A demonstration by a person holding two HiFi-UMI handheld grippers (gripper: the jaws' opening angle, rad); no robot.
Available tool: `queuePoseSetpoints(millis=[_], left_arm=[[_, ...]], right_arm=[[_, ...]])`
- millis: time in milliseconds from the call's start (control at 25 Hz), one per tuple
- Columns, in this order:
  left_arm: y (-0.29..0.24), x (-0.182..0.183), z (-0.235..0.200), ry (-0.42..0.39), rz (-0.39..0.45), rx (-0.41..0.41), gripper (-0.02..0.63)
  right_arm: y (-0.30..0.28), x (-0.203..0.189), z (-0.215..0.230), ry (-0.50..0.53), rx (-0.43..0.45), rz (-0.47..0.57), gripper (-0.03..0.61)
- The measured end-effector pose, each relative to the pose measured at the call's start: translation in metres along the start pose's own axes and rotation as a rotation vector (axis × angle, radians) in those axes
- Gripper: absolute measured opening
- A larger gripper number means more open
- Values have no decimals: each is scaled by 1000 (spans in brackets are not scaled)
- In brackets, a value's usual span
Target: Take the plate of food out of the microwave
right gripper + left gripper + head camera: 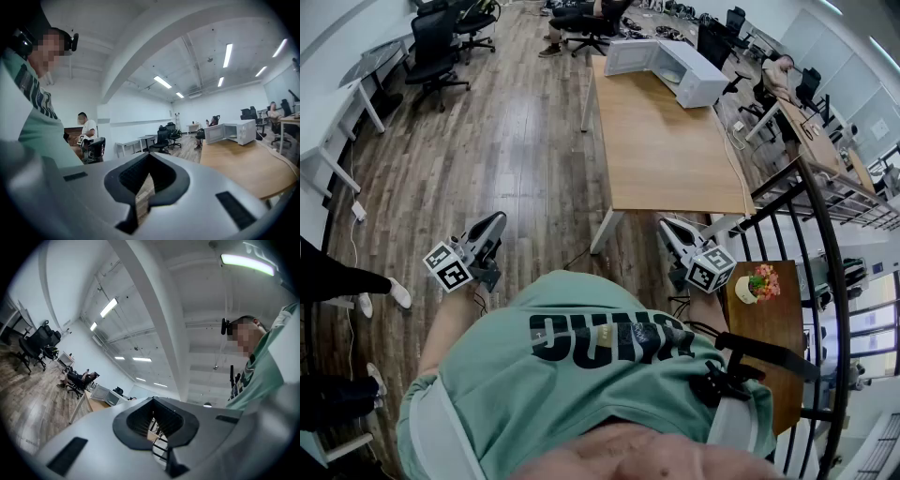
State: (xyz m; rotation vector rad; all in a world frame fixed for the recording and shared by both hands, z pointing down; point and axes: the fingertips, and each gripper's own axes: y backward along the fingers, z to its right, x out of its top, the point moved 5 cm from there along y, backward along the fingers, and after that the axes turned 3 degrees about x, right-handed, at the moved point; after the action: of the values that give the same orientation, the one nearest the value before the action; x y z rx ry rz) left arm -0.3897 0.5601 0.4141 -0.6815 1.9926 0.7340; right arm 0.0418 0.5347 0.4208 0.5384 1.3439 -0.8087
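Observation:
A white microwave (670, 64) stands with its door open at the far end of a long wooden table (666, 150); what is inside it cannot be made out. It also shows small in the right gripper view as the microwave (239, 131) and in the left gripper view as the microwave (105, 394). A plate of colourful food (759, 283) rests on a small dark wooden side table (764, 347) at my right. Both grippers hang close to my body, well short of the long table. The left gripper (494, 225) and the right gripper (667, 228) are shut and hold nothing.
A black metal railing (811, 216) curves along the right, beside the side table. Office chairs (436, 47) and white desks (328, 131) line the far left. People sit at the back; someone's legs and shoes (366, 302) show at the left edge. A cable (736, 169) runs along the table's right edge.

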Motion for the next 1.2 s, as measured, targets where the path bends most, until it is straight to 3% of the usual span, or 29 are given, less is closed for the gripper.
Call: queuePoseSetpoints(millis=[400, 800, 1200], left_arm=[[2, 0, -1, -5, 31, 15, 5], [-18, -8, 6, 13, -8, -13, 5], [-100, -43, 36, 38, -84, -114, 5]], right_arm=[[-7, 11, 2, 30, 19, -2, 6], [18, -1, 20, -105, -32, 68, 6], [90, -17, 49, -123, -84, 89, 8]])
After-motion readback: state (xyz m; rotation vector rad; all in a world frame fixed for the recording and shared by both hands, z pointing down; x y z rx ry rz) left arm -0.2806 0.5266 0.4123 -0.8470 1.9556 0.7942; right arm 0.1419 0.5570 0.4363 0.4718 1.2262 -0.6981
